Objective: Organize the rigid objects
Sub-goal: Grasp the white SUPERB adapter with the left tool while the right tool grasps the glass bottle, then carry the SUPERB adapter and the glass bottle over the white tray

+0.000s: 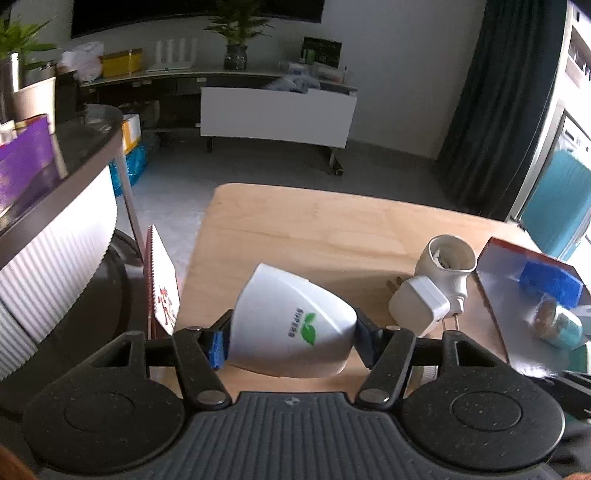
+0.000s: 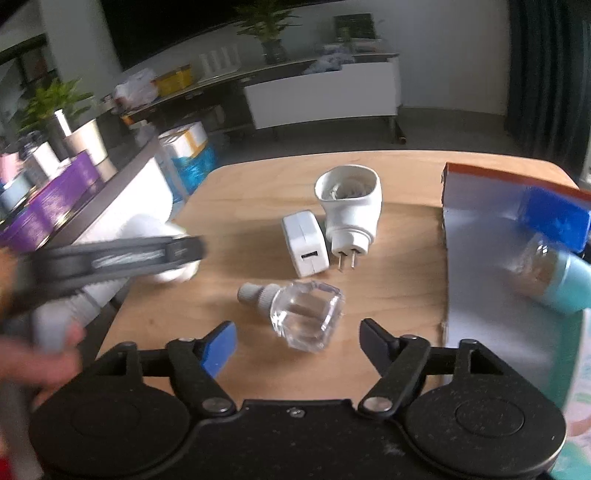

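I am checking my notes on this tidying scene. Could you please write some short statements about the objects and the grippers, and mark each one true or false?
1. The left gripper is closed on the white cap with the green leaf logo. True.
2. The right gripper holds the clear bottle. False: it is open, and the bottle lies on the table.
3. The white charger lies beside the white plug-in device. True.
4. The blue box lies on the bare table. False: it is in the silver-lined box.

Living room: wall television [image 1: 195, 14], low media console [image 1: 221, 79], potted plant [image 1: 236, 33].
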Tool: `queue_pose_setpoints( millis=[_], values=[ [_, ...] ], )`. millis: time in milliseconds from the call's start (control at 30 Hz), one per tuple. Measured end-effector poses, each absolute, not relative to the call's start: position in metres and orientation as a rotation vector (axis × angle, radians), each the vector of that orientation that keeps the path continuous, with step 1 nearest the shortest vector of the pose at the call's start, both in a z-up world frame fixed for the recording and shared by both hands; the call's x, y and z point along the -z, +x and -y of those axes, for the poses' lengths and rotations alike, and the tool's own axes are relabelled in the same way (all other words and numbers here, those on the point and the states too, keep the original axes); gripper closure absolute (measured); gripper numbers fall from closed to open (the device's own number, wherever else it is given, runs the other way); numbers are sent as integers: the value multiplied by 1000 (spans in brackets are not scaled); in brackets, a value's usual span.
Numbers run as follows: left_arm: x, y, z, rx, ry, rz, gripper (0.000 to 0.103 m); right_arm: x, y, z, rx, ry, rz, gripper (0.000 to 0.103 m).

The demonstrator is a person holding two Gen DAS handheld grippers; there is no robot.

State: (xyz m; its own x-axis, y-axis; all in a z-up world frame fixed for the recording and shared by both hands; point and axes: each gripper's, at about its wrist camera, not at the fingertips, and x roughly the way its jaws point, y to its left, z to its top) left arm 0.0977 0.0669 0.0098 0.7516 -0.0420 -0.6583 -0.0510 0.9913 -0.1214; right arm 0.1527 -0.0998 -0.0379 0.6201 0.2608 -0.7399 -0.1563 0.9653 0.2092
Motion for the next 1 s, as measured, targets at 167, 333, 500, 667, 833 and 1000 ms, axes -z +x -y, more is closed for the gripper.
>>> queue_pose_setpoints(
  millis=[167,333,500,667,833,1000],
  values=[
    [-11,88,-71,32,-154,-701,41,54,163,78,-144,121,-853,12],
    [-7,85,-73,84,-157,-679,42,57,164,70,-85,57,-799,28],
    [-5,81,-74,119,-153,-659,42,51,156,79,-74,47,-790,28],
    [-11,74,-75,145,-168,-625,42,34,141,89,-76,20,-751,28],
    [-22,68,-67,176,-180,-597,42,9,126,106,-78,28,-711,28],
    [-34,53,-56,196,-192,-576,42,-10,107,120,-80,13,-686,28]
  ],
)
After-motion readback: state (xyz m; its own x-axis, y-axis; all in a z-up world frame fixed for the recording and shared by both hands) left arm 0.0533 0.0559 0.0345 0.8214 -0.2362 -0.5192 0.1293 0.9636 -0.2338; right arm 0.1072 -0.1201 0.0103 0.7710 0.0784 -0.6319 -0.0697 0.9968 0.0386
